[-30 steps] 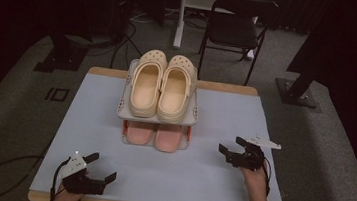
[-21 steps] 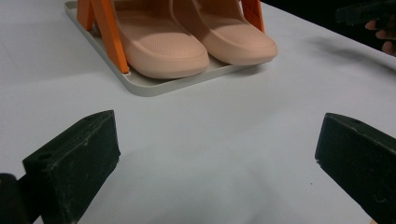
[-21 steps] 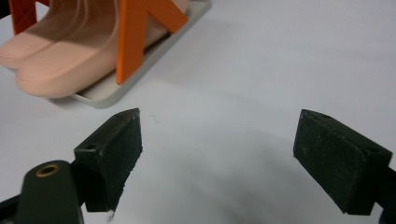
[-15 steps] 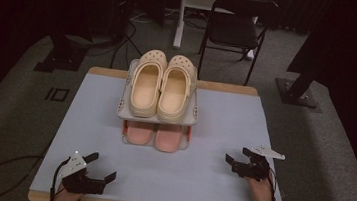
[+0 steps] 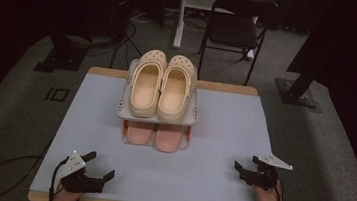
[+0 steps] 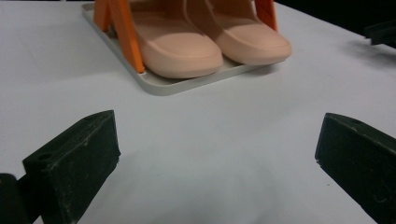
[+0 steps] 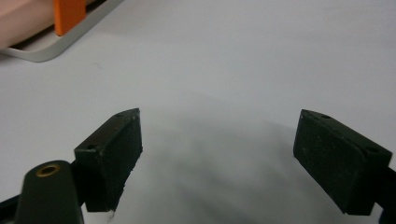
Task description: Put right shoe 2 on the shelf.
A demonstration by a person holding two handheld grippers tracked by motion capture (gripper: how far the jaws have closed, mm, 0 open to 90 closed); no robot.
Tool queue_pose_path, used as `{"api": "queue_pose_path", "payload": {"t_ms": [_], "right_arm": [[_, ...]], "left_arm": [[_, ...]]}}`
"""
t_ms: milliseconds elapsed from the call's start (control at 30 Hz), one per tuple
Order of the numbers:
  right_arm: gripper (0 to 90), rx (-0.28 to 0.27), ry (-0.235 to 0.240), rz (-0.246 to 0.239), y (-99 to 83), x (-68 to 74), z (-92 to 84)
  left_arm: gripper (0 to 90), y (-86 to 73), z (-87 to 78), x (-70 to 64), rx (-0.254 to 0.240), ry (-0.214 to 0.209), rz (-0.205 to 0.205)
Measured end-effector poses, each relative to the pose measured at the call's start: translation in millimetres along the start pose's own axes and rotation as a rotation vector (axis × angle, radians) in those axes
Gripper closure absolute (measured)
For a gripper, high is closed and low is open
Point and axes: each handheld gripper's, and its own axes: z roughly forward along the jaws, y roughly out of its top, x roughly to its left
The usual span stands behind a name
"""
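Clogs point(image 5: 164, 85) sit on top of a small rack point(image 5: 192, 118) in the middle of the surface point(image 5: 223, 135), seen from high up. Left tongs point(image 5: 100, 167) and right tongs point(image 5: 241, 168) rest near the front corners, well apart from it.

Left gripper view: tongs point(image 6: 217, 149) wide open, holding nothing; pink shoes point(image 6: 210, 42) lie ahead.

Right gripper view: tongs point(image 7: 217, 149) wide open, empty.

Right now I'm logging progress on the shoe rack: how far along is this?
It looks finished, or nearly. Done: the beige clogs sit side by side on the top shelf of the rack, and the pink shoes fill the lower shelf. In hand: nothing; the left gripper and right gripper are open over the table, near its front edge. Left: seemingly nothing.
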Motion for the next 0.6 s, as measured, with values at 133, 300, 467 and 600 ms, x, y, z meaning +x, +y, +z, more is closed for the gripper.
{"api": "queue_pose_path", "payload": {"t_ms": [133, 300, 467, 600], "right_arm": [[15.1, -0.008, -0.019, 0.001, -3.5, -2.1, -3.1], [15.2, -0.021, -0.052, -0.006, -4.8, -0.7, -4.5], [15.2, -0.045, -0.077, 0.009, -6.3, -0.8, -6.4], [15.2, -0.037, -0.08, 0.016, -6.4, -1.5, -5.5]], "left_arm": [[0.0, -0.5, -0.3, 0.5, 0.002, 0.016, -0.002], [0.0, -1.2, -0.2, -1.0, 0.002, 0.042, 0.015], [0.0, -1.9, -1.6, -0.6, -0.013, 0.096, 0.021], [0.0, -3.0, -2.5, 0.4, -0.021, 0.154, 0.015]]}}
